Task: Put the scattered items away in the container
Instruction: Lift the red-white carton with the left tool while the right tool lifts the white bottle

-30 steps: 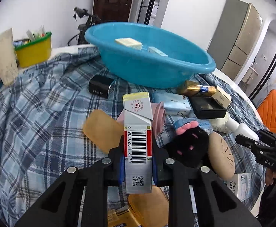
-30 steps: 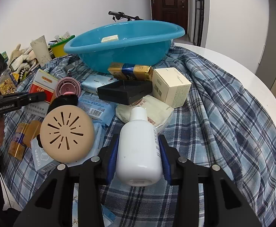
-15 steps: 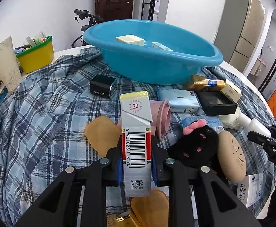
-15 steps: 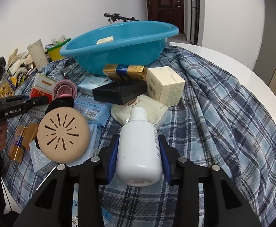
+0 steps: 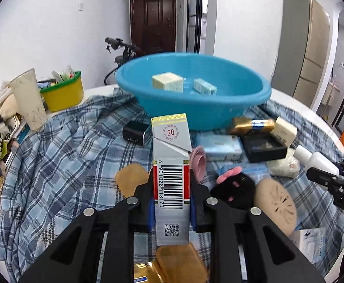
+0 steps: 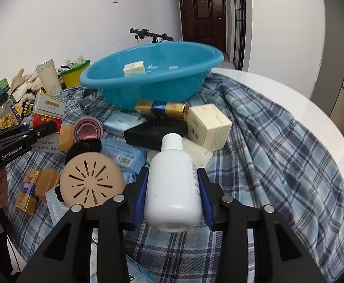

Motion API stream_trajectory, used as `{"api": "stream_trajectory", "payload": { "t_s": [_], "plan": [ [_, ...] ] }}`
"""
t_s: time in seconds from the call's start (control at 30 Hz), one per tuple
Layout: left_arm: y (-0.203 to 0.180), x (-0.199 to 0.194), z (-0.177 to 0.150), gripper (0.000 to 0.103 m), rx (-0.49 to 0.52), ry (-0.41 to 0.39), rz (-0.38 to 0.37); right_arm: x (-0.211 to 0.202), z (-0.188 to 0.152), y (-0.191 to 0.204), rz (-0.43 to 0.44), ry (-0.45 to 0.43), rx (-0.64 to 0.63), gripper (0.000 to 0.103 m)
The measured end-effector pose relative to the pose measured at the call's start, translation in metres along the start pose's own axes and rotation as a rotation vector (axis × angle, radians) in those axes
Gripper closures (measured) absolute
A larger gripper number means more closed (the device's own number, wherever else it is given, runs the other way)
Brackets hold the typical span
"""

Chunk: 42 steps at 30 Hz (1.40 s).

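Two grippers over the cluttered counter [image 6: 301, 108]: left gripper [image 5: 171, 202] fingers clamped a carton [image 5: 171, 179]; right gripper [image 6: 173, 188] fingers clamped a white bottle [image 6: 173, 181] before the blue basin [image 6: 153, 82].

Basins — one, blue [image 6: 153, 80], holding two small boxes: one cream [image 6: 134, 68], one pale green [image 5: 205, 87].
Hand-held grippers: two — the left [image 5: 171, 202] clamps one carton [image 5: 171, 165], the right [image 6: 173, 188] one white bottle [image 6: 174, 184].
Cream cubes on the cloth: one [image 6: 208, 125].
Gold packets behind it: one [image 6: 161, 108].
Black trays: one [image 6: 155, 133].
Round beige slotted discs: one [image 6: 92, 179].
Pink cups: one [image 6: 88, 131].
Yellow tubs: one [image 5: 62, 93].
Tan pads: three [image 5: 131, 180], [image 5: 180, 261], [image 6: 65, 136].
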State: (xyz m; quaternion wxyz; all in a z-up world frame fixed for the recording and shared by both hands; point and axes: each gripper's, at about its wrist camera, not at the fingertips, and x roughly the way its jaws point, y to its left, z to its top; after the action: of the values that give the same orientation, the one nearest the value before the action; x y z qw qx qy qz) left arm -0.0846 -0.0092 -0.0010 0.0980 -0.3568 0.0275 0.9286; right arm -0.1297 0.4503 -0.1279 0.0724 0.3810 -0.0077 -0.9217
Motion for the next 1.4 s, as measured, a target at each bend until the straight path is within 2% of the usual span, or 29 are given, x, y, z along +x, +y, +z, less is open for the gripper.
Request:
{"api": "stream_trajectory", "payload": {
  "t_s": [0.33, 1.03, 1.4],
  "plan": [
    [-0.014, -0.025, 0.018, 0.08, 0.005, -0.093, -0.017, -0.025, 0.03, 0.01, -0.018, -0.115, -0.026, 0.065],
    [-0.029, -0.09, 0.086, 0.08, -0.012, -0.312, -0.014, -0.093, 0.096, 0.033, 0.008, -0.379, -0.074, 0.065],
    [-0.042, -0.115, 0.1, 0.08, 0.026, -0.376, -0.022, -0.118, 0.112, 0.044, 0.015, -0.469, -0.089, 0.065]
  ]
}}
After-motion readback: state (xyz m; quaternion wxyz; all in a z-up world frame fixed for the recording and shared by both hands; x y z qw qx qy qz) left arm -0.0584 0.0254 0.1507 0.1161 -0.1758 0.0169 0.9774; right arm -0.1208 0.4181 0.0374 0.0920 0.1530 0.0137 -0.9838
